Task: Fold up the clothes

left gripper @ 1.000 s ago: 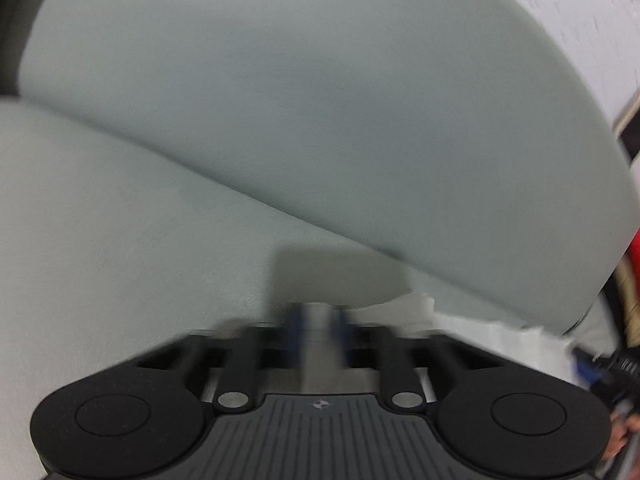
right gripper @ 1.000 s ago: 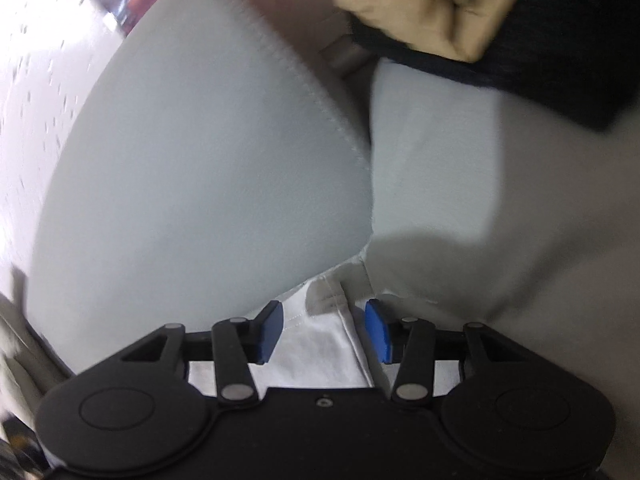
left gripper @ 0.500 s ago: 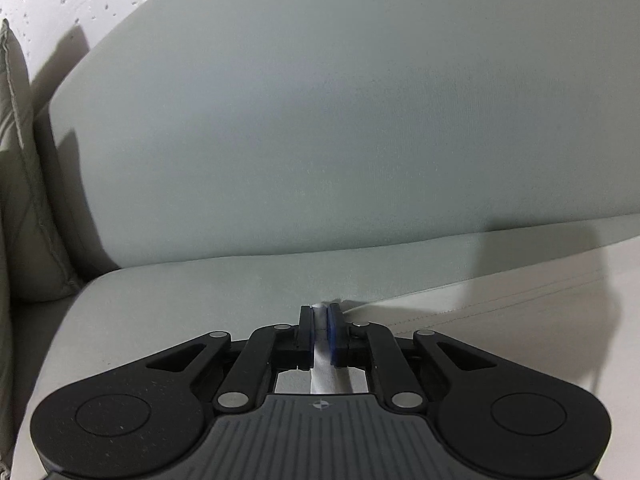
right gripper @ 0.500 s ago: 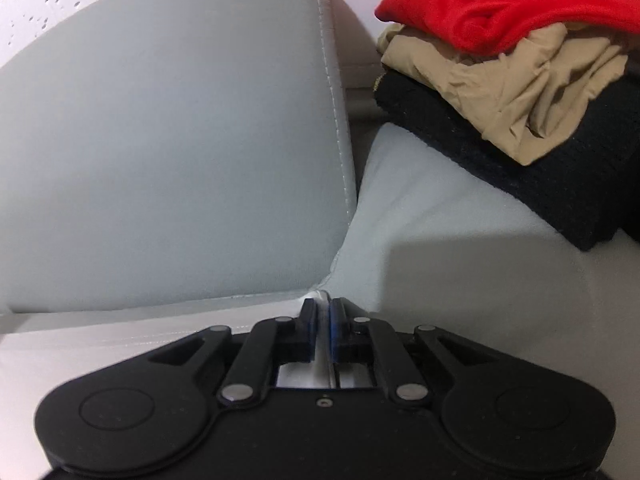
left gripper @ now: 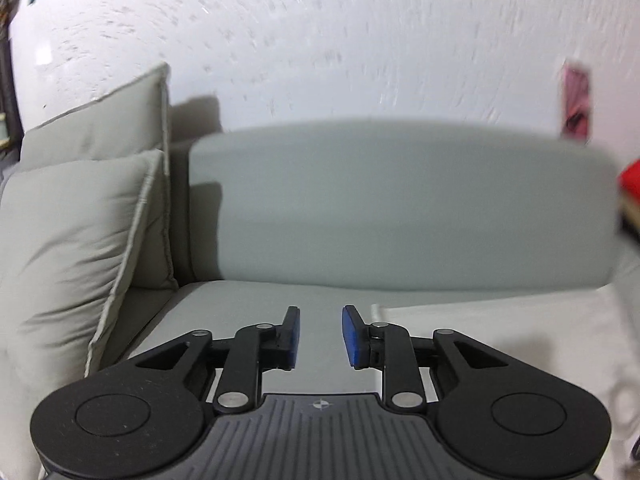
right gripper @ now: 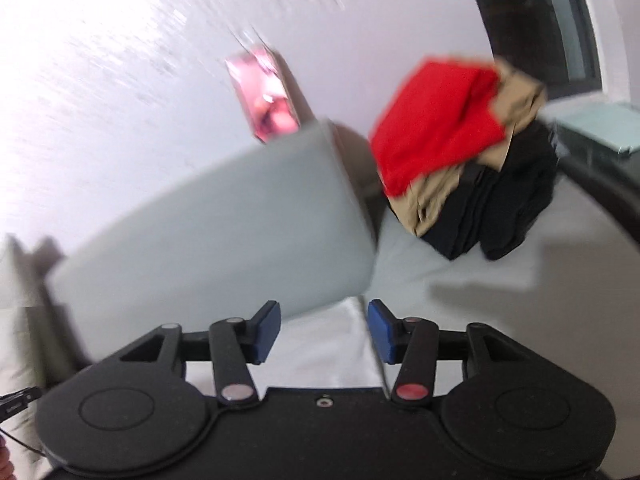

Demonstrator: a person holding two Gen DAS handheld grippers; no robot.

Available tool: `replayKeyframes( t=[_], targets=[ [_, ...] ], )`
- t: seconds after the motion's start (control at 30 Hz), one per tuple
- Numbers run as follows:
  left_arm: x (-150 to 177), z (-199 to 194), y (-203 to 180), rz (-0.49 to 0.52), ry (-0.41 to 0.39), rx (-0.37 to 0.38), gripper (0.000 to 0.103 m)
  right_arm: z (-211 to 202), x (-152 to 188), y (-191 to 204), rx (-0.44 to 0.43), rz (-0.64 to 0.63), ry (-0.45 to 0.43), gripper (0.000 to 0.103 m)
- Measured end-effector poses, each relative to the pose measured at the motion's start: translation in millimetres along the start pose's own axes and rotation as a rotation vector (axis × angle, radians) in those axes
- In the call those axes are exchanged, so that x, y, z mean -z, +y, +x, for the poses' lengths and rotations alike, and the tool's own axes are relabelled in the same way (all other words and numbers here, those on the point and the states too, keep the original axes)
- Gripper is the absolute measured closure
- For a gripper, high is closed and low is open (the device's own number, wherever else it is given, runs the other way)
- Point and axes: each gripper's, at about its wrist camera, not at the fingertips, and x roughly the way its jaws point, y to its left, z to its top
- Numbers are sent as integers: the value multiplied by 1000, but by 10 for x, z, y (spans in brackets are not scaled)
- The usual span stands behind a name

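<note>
Left gripper (left gripper: 319,336) hangs over the grey sofa seat (left gripper: 256,300) with its blue pads (left gripper: 351,338) spread well apart — nothing between them. The white garment (left gripper: 500,344) lies flat on the seat at about 3 o'clock from that gripper, its near edge just beside the right-hand pad. Behind runs the sofa backrest (left gripper: 400,208), and at 9 o'clock two beige cushions (left gripper: 72,240) lean against the corner. Over in the right wrist view, the right gripper (right gripper: 323,332) is also parted wide and holding nothing; the white garment (right gripper: 320,344) shows straight below the gap, its edge running under the right-hand pad. At 1 o'clock sits a stack of folded clothes — a red piece (right gripper: 436,120) on top, a tan one (right gripper: 440,196) under it, black ones (right gripper: 500,208) at the bottom — resting on the seat beside the backrest's end (right gripper: 224,232). A pink picture (right gripper: 266,96) hangs on the white wall (right gripper: 120,80) at 11 o'clock, and the view is blurred.
</note>
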Motion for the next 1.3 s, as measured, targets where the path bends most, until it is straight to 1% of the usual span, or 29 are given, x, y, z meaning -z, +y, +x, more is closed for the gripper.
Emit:
replayKeyframes(
  t=[0.07, 0.1, 0.17, 0.23, 0.27, 0.3, 0.33, 0.4, 0.47, 0.5, 0.53, 0.57, 0.6, 0.63, 0.67, 0.7, 0.73, 0.77, 0.8, 0.9, 0.93, 0.97, 1.03, 1.07, 1.1, 1.13, 1.17, 1.23, 1.3],
  targets=[
    [51, -312, -10, -12, -8, 26, 79, -235, -120, 68, -38, -15, -22, 50],
    [98, -424, -40, -14, -4, 39, 76, -311, -208, 94, -55, -23, -30, 46],
    [204, -398, -139, -31, 34, 64, 72, -366, -273, 95, -94, -25, -22, 46],
    [355, -317, -222, -51, 72, 88, 72, -191, -316, -38, -128, -22, 6, 46],
    [456, -251, -302, -74, 98, 95, 72, -119, -241, -52, -134, -15, 26, 48],
    [563, -247, -431, -98, 118, 108, 72, -44, -173, -67, -141, -7, 45, 54],
    [699, -183, -503, -120, 123, 121, 72, 44, -118, -87, -157, 4, 61, 62],
    [951, 109, -595, -148, 148, 125, 72, 287, 81, -168, -192, 38, 92, 67],
    [1146, 364, -636, -155, 197, 94, 72, 555, 358, -281, -192, 90, 135, 69],
    [1219, 479, -660, -147, 224, 72, 74, 699, 482, -338, -178, 107, 169, 71],
    [1292, 593, -685, -140, 252, 49, 78, 800, 602, -357, -165, 107, 208, 77],
    [1296, 639, -686, -133, 250, 56, 78, 906, 712, -374, -157, 102, 246, 78],
    [1299, 685, -687, -126, 248, 62, 76, 1025, 794, -380, -171, 84, 277, 79],
    [1304, 705, -711, -92, 242, 36, 75, 1139, 863, -381, -187, 71, 307, 83],
    [1331, 749, -734, -57, 261, -21, 74, 1228, 891, -363, -211, 67, 332, 84],
    [1358, 794, -757, -22, 281, -77, 76, 1288, 907, -331, -237, 58, 350, 86],
    [1387, 825, -752, 2, 300, -139, 77, 1337, 927, -297, -234, 36, 359, 88],
    [1415, 857, -747, 26, 319, -200, 71, 1350, 955, -261, -149, -23, 342, 90],
    [1444, 889, -742, 50, 338, -262, 70, 1358, 973, -247, -65, -68, 324, 103],
    [1459, 833, -766, 95, 330, -306, 66, 1332, 937, -385, 186, -96, 246, 103],
    [1464, 815, -775, 111, 327, -320, 66, 1328, 933, -412, 280, -137, 228, 103],
    [1469, 796, -783, 126, 325, -335, 65, 1343, 943, -454, 310, -151, 240, 103],
    [1474, 729, -808, 154, 307, -371, 65, 1325, 959, -427, 315, -176, 254, 103],
    [1475, 681, -825, 166, 293, -393, 69, 1254, 962, -375, 317, -199, 247, 103],
    [1451, 568, -803, 137, 274, -374, 70, 1065, 943, -341, 284, -193, 222, 103],
    [1436, 427, -758, 94, 252, -329, 69, 876, 924, -306, 252, -187, 197, 97],
    [1422, 286, -713, 52, 229, -283, 69, 688, 905, -272, 219, -181, 172, 94],
    [1392, 13, -653, -5, 179, -205, 69, 311, 866, -202, 154, -169, 123, 83],
    [1370, -294, -612, -30, 94, -146, 69, -66, 828, -133, 89, -157, 73, 81]
  ],
)
